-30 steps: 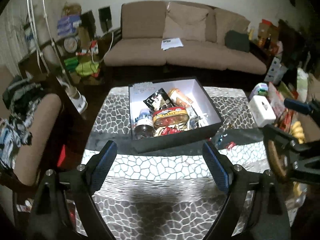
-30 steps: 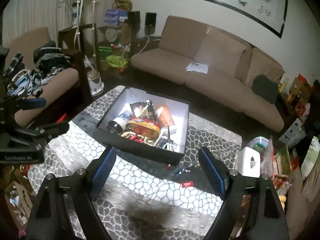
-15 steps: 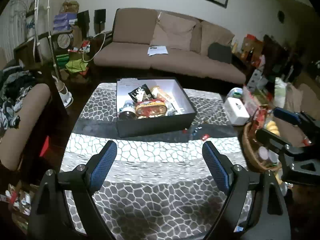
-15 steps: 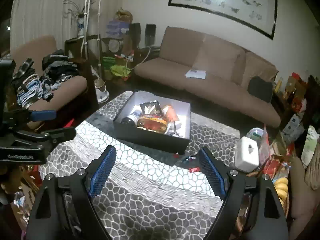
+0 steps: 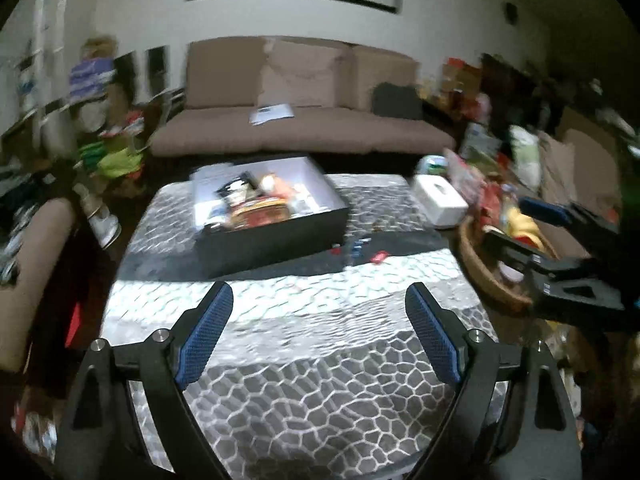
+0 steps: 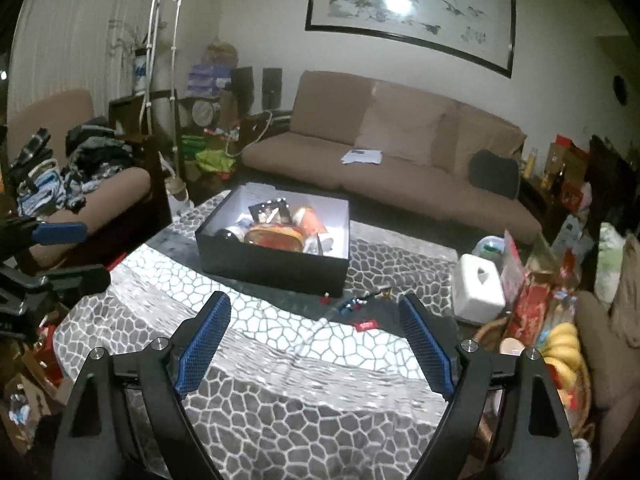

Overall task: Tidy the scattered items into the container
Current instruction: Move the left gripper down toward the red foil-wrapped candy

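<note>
A black box with a white inside stands on the far half of the patterned table and holds snack packets, a jar and a red tin. Several small wrapped sweets and a red packet lie on the table beside the box's right corner. My left gripper is open and empty, high over the near table. My right gripper is open and empty, also held high and back from the box. Each gripper shows at the edge of the other's view.
A white tissue box stands at the table's right edge. A wicker basket with bananas and snacks sits to the right. A brown sofa is behind the table, and an armchair with clothes on the left.
Both grippers have pulled back and risen away from the box, which now looks smaller and farther. The left view is blurred from motion. Both stay open and empty.
</note>
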Tool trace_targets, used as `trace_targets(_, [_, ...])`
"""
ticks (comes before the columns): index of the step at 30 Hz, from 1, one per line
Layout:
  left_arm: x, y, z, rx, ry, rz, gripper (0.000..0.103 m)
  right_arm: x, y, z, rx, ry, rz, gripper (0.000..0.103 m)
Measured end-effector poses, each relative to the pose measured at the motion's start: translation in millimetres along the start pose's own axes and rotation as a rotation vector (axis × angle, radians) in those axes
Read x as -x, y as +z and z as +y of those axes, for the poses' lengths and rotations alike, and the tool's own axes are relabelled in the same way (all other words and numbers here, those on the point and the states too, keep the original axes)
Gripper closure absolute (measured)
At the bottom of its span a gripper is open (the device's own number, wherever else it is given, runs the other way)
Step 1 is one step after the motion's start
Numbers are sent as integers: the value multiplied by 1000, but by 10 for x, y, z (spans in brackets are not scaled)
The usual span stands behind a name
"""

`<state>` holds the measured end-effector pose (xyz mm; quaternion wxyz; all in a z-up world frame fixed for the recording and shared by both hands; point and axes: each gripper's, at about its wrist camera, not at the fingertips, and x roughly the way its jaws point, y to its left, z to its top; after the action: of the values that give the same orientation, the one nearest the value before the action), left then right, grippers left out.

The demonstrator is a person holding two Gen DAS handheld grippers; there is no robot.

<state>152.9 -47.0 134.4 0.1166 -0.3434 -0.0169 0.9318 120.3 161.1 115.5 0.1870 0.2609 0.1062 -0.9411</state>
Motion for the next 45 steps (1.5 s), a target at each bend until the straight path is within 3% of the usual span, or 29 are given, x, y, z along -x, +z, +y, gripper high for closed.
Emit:
trace_targets(1, [-68,-7,-42,-21,-36,-17,16,-51,-29,-63,-22,3,-10,15])
trace_targets(3, [-231,-33,-84,-16,-38,-53,16,-199,-73,-203,-75,11,-10,15])
trace_targets(9, [-833,5,-101,67,-36,10,16,-511,-121,-543,-117,-30,-8,15])
trace_targets(13, [-1079,66,-14,192,-122,-35,16,-696,-81,-766,-140,-76,-33,15])
trace_targets(17, [-1464,109,49,255,-81,-50,16,-882,-151,-1014,-207,-119,-65,15])
trace_targets(19, [-1687,54,137,312,-176,-52,16,-988,-229,-1124,-240,-105,-54,15])
trace_targets(21, [-1904,-24,250,397,-300,-35,17,-1222,-304,-1279,-317,-26,79,15])
trace_targets(23, [-2084,-118,326,458,-453,-28,17,-1372,-306,-1381,-356,-5,204,17])
trace_targets(24, [-2162,-137,314,451,-465,-14,17,-1371,-282,-1403,-346,-22,211,17])
trace_targets(27, [-2340,-69,152,300,-279,27,16,-1277,-238,-1406,-289,-55,112,17])
trace_targets(30, [-2600,-49,-16,172,-90,63,16,-1465,-267,-1438,-284,-68,150,17])
trace_targets(31, [-2683,-69,-20,176,-72,75,16,-1523,-295,-1452,-288,-75,163,17])
trace_targets(34, [-2982,-122,85,289,-141,116,16,-1746,-405,-1495,-312,-102,297,20])
trace_targets(36, [-3187,-123,109,303,-101,132,18,-1799,-478,-1531,-327,-161,368,21])
trace_targets(39, [-3521,-104,-18,194,28,129,18,-1763,-558,-1612,-382,-197,388,21])
trace_targets(41, [-3746,-117,-107,128,61,141,24,-1783,-605,-1638,-395,-206,410,21])
trace_targets(45, [-4143,-134,-170,77,102,155,35,-1861,-667,-1547,-281,-286,468,21])
